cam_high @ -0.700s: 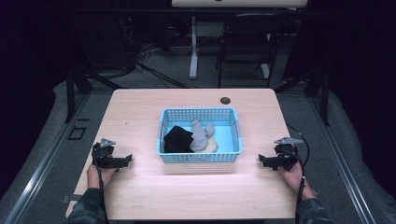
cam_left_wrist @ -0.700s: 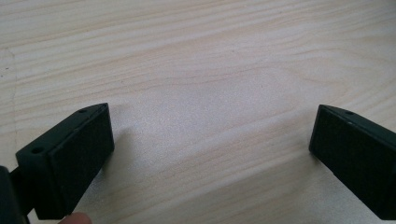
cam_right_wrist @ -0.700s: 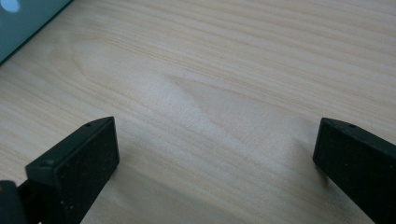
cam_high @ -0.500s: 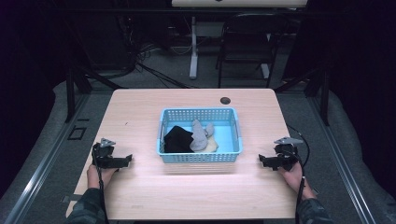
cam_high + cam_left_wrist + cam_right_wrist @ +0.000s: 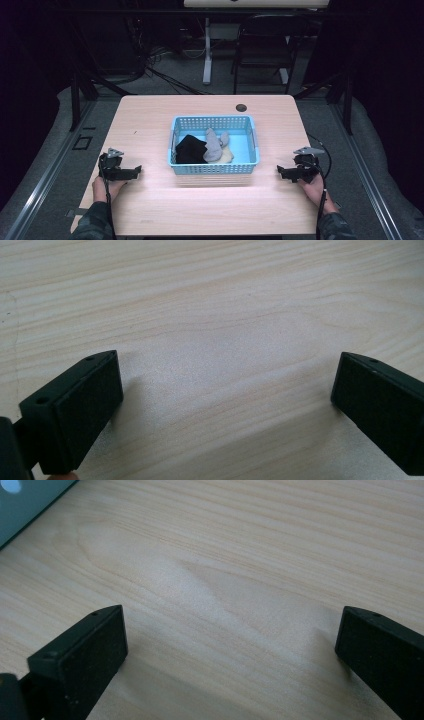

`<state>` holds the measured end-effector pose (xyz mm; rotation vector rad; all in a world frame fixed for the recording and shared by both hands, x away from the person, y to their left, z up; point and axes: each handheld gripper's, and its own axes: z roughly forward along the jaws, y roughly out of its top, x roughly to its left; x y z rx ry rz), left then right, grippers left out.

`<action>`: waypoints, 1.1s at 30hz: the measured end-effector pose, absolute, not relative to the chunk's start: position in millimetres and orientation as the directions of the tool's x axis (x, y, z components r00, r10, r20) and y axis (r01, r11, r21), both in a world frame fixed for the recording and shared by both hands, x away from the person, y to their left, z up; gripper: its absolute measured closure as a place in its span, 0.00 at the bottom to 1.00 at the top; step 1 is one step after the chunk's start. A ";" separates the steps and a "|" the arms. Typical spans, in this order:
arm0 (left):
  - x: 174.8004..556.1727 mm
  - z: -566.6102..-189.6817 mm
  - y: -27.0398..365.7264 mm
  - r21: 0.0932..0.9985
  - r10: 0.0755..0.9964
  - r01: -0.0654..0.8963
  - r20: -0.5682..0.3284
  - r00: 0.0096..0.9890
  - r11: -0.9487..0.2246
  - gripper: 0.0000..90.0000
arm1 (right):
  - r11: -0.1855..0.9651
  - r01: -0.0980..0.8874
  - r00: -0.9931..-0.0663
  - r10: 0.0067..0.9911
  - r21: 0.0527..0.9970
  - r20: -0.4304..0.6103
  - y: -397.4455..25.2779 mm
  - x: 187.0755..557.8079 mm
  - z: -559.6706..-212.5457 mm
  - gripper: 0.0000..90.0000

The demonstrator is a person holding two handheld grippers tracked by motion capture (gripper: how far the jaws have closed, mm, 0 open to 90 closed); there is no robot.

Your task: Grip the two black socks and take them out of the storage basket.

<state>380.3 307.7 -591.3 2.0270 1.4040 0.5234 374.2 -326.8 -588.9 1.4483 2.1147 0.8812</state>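
Nothing is shifting since the earlier pictures: both tools are staying where they were. Blue basket [image 5: 215,168] is sitting at the middle of the surface [image 5: 150,120], holding a black cloth [image 5: 190,149], a grey sock [image 5: 214,146] and a pale piece just beside it. Left tool [image 5: 136,171] is resting well apart to the basket's left, jaws spread wide, gripping nothing. Right tool [image 5: 280,171] is resting well apart to the basket's right, jaws likewise wide and empty. Small dark hole [image 5: 241,107] is lying beyond the basket's far rim.
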 end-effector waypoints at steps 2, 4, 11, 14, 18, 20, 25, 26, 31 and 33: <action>380.3 -591.0 308.0 0.675 0.933 0.694 -0.021 0.359 -0.252 0.00 | 0.253 0.660 -0.363 0.932 0.708 0.005 -326.8 374.2 -588.9 0.00; 380.3 -590.8 308.4 0.673 0.933 0.694 -0.020 0.360 -0.254 0.00 | 0.253 0.660 -0.363 0.932 0.708 0.006 -326.7 374.2 -588.9 0.00; 379.6 -589.8 309.3 0.672 0.933 0.693 -0.007 0.359 -0.262 0.00 | 0.253 0.660 -0.364 0.932 0.708 0.006 -326.7 374.3 -588.9 0.00; 379.0 -588.4 309.0 0.668 0.933 0.693 0.005 0.361 -0.272 0.00 | 0.253 0.659 -0.364 0.932 0.708 0.006 -326.7 374.3 -588.9 0.00; 378.1 -584.0 307.7 0.662 0.924 0.691 0.009 0.382 -0.292 0.00 | 0.253 0.660 -0.364 0.932 0.708 0.006 -326.7 374.3 -588.9 0.00; 377.8 -583.1 306.9 0.661 0.922 0.690 0.008 0.386 -0.294 0.00 | 0.253 0.659 -0.363 0.932 0.708 0.006 -326.7 374.3 -589.0 0.00; 378.4 -572.0 307.0 0.658 0.911 0.697 -0.042 0.411 -0.284 0.00 | 0.252 0.660 -0.362 0.932 0.708 0.005 -326.7 374.2 -588.9 0.00; 378.5 -569.6 306.6 0.658 0.907 0.696 -0.047 0.418 -0.286 0.00 | 0.253 0.660 -0.362 0.932 0.708 0.005 -326.7 374.2 -588.9 0.00; 377.4 -557.4 302.0 0.647 0.888 0.697 -0.066 0.455 -0.309 0.00 | 0.252 0.660 -0.362 0.932 0.708 0.006 -326.7 374.1 -589.0 0.00; 377.0 -550.4 300.6 0.653 0.886 0.694 -0.076 0.458 -0.303 0.00 | 0.252 0.660 -0.362 0.932 0.708 0.006 -326.7 374.0 -589.0 0.00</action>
